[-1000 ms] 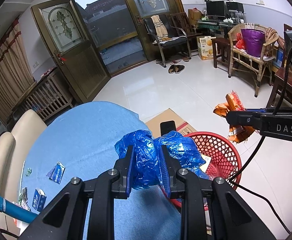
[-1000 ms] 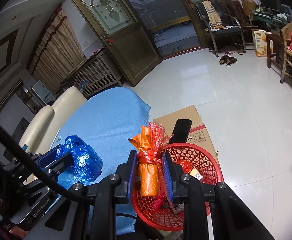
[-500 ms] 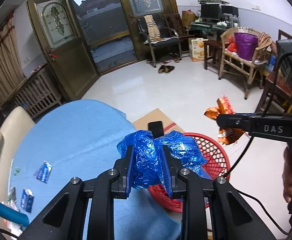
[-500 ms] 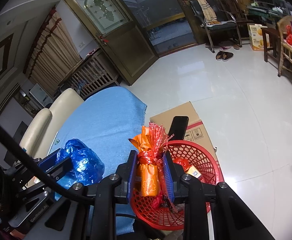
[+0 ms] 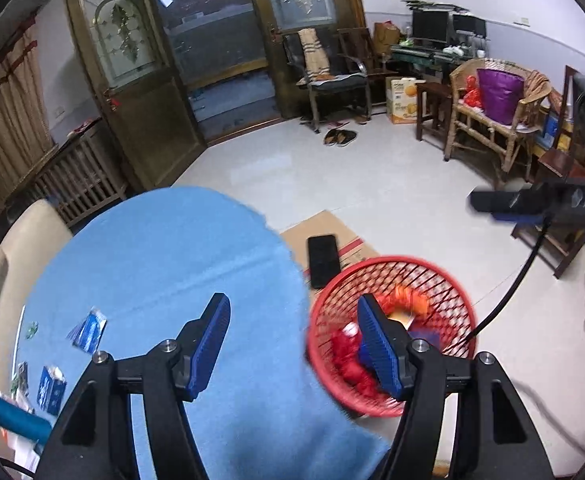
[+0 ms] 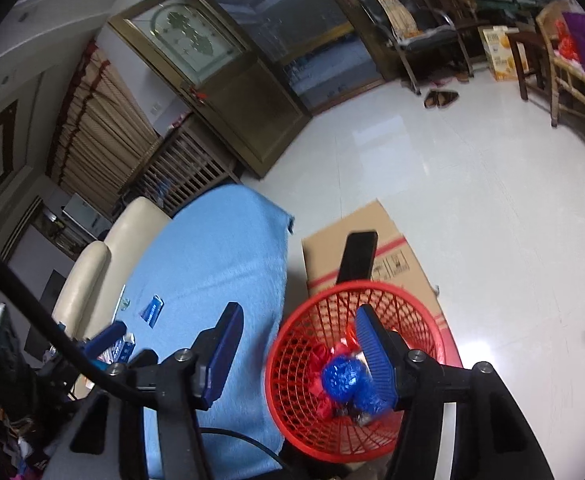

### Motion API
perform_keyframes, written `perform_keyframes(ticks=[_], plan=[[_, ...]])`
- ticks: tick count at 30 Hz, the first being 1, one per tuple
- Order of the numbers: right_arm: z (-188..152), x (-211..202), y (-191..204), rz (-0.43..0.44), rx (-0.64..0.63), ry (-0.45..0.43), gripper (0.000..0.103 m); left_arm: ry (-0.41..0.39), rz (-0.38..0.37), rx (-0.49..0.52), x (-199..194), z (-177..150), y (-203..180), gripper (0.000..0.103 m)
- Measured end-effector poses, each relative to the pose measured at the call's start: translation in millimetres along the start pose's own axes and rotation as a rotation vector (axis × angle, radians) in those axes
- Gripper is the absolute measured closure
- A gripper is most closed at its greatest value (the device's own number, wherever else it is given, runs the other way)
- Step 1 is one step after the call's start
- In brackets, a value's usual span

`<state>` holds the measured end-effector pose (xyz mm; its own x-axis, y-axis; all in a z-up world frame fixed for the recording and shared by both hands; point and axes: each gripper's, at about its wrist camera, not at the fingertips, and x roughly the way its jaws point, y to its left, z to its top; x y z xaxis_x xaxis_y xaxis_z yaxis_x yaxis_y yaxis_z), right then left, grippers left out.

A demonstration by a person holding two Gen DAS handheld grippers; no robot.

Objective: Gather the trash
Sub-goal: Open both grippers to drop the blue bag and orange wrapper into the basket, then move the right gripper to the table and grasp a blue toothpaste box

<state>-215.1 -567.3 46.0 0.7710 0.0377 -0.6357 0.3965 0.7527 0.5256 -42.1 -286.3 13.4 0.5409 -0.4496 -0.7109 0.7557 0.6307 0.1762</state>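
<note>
A: Both tongs, left gripper [image 5: 294,340] and right gripper [image 6: 298,350], are now gaping empty; the blue bag [image 6: 346,380] and orange wrapper [image 5: 406,300] are lying in the red basket [image 6: 292,344].

B: Beyond it, blue packets [image 5: 88,328] are remaining on the blue tablecloth [image 5: 180,256]; a black phone [image 5: 323,254] is resting on the cardboard box [image 6: 402,256].

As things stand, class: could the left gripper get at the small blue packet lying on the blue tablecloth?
Probably yes: the left gripper is open and holds nothing, and the small blue packet lies uncovered on the blue tablecloth.
</note>
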Motion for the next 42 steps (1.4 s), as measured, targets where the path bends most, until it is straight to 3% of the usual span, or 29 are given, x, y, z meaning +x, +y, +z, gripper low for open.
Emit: perform_keyframes(ticks=[5,10,23,27,33,38,42], plan=[[-3,6,6,-0.006,-0.018,0.008,0.040,0.035,0.066,-0.053,-2,-27,32,0.036],[-12,29,22,-0.011,-0.037,0.071,0.040,0.050,0.153,-0.110,-8,-63,70,0.036],[-52,106,135,0.031,-0.239,0.264,0.040,0.102,0.355,-0.318,-31,-160,175,0.035],[-64,144,184,0.077,-0.327,0.328,0.040,0.131,0.405,-0.406,-37,-195,213,0.035],[-74,230,259,0.222,-0.402,0.435,0.034,0.177,0.440,-0.506,-44,-241,249,0.034],[-62,319,315,0.285,-0.450,0.461,0.029,0.195,0.438,-0.536,-44,-258,267,0.034],[-47,384,342,0.312,-0.406,0.465,0.024,0.191,0.437,-0.532,-44,-259,278,0.034]])
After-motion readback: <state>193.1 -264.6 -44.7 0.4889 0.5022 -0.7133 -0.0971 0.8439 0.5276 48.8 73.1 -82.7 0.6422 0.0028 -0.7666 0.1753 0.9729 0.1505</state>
